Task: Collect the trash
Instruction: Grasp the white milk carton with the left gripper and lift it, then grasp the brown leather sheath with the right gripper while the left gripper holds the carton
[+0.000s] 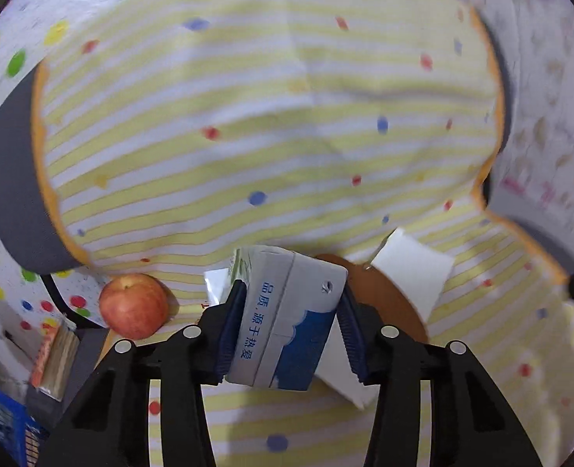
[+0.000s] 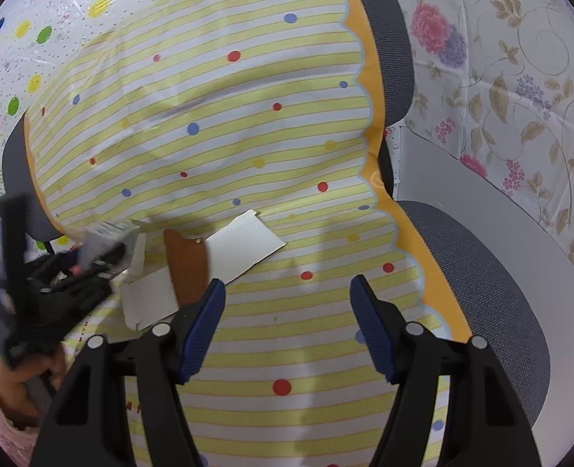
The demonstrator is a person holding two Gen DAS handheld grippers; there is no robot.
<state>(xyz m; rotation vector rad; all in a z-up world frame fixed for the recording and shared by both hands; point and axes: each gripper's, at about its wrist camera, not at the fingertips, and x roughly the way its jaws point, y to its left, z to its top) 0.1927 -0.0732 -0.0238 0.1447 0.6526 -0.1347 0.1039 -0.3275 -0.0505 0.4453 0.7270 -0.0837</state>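
Note:
My left gripper [image 1: 291,311] is shut on a grey and blue milk carton [image 1: 287,315] with blue Chinese print, held above the striped cloth [image 1: 248,116] that covers an office chair. In the right wrist view the left gripper [image 2: 104,249] and its carton [image 2: 108,233] show blurred at the left. A flat white cardboard piece [image 2: 244,245] with a brown flap [image 2: 189,268] lies on the cloth, and shows behind the carton in the left wrist view [image 1: 411,272]. My right gripper [image 2: 287,311] is open and empty above the cloth, just right of the cardboard.
A red apple [image 1: 133,305] lies at the cloth's left edge. A small packet [image 1: 53,354] and a blue item [image 1: 10,424] sit lower left. The grey chair seat [image 2: 481,292] and back [image 2: 388,39] show past the cloth's orange edge. Patterned sheets [image 2: 520,78] hang behind.

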